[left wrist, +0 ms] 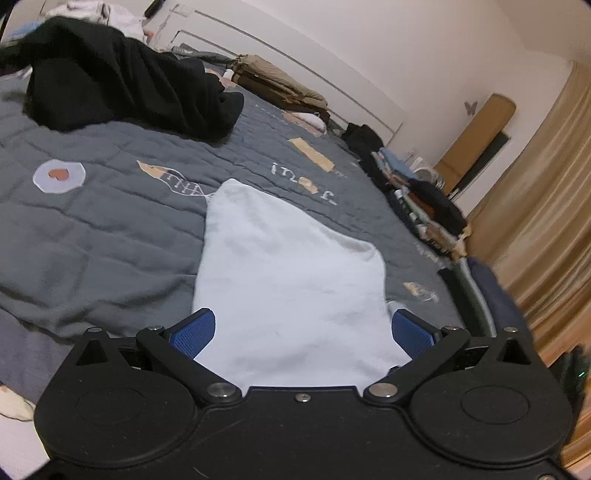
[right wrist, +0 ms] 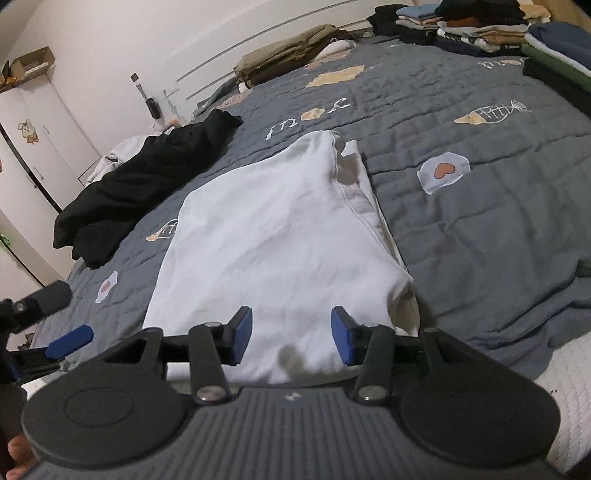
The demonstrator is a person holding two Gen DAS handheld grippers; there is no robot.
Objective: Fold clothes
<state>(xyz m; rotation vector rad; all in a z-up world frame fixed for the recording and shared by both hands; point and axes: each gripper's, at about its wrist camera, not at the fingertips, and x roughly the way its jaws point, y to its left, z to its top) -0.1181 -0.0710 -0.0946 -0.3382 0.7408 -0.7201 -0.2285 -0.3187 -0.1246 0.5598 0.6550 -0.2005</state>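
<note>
White garment (left wrist: 291,280): folded into a long panel, it lies flat on the grey quilt (left wrist: 92,229) of the bed, in the lower centre of both views, its near hem right in front of your tools.
Left hand-held gripper (left wrist: 303,328): spread wide, blue pads either side of the near hem, nothing pinched.
Right hand-held gripper (right wrist: 291,339): partly spread above the near edge, gripping nothing.
Step in hand: you look to be between folds, released from the cloth.
Next move: likely take both near corners and carry them to the far end; the right edge looks doubled, though blur makes that unsure.
Black garment (right wrist: 147,184): crumpled at left, unfolded.
Folded stack (right wrist: 480,26): upper right.
</note>
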